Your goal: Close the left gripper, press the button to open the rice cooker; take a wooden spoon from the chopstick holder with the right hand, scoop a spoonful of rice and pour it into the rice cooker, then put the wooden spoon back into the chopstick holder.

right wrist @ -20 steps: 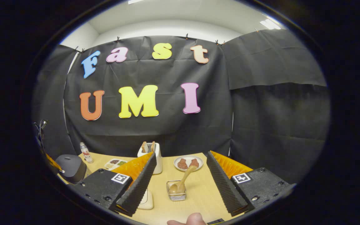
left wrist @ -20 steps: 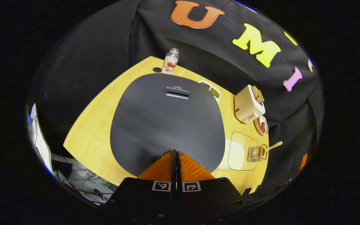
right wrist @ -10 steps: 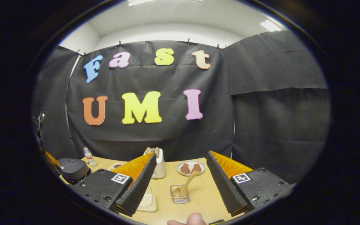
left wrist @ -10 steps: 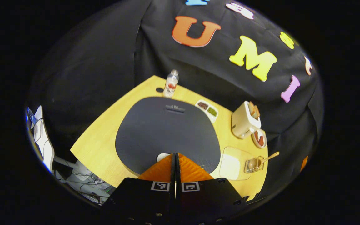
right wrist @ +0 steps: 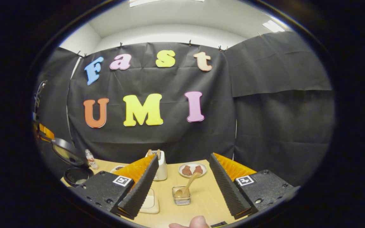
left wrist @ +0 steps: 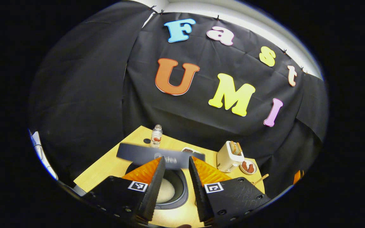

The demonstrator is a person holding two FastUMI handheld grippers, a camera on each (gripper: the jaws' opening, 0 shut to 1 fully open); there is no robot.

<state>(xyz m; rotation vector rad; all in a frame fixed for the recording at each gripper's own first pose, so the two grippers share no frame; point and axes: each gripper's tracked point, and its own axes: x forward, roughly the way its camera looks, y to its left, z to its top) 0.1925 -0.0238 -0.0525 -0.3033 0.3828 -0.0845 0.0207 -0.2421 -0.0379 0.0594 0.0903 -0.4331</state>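
Note:
The dark grey rice cooker (left wrist: 173,198) stands open, its lid (left wrist: 131,152) raised and white rice showing in the pot (left wrist: 166,191). My left gripper (left wrist: 176,160) hovers above and in front of it, open and holding nothing. In the right gripper view the rice cooker (right wrist: 76,174) sits at the far left with its lid (right wrist: 67,152) tilted up. The wooden spoon (right wrist: 188,185) leans in the small wire chopstick holder (right wrist: 181,199), straight ahead between the fingers of my right gripper (right wrist: 183,156). That gripper is open and empty, a short way back from the holder.
A pale tray of rice (right wrist: 150,202) lies left of the holder. A cream toaster (right wrist: 160,164), a plate of meat (right wrist: 192,170), a small bottle (right wrist: 90,159) and a small dish (left wrist: 187,149) stand along the table's back. A thumb (right wrist: 190,223) shows at the bottom.
My left gripper has lifted away from the cooker's front and gone from shut to open. The cooker's lid has sprung up. The right gripper has hardly moved.

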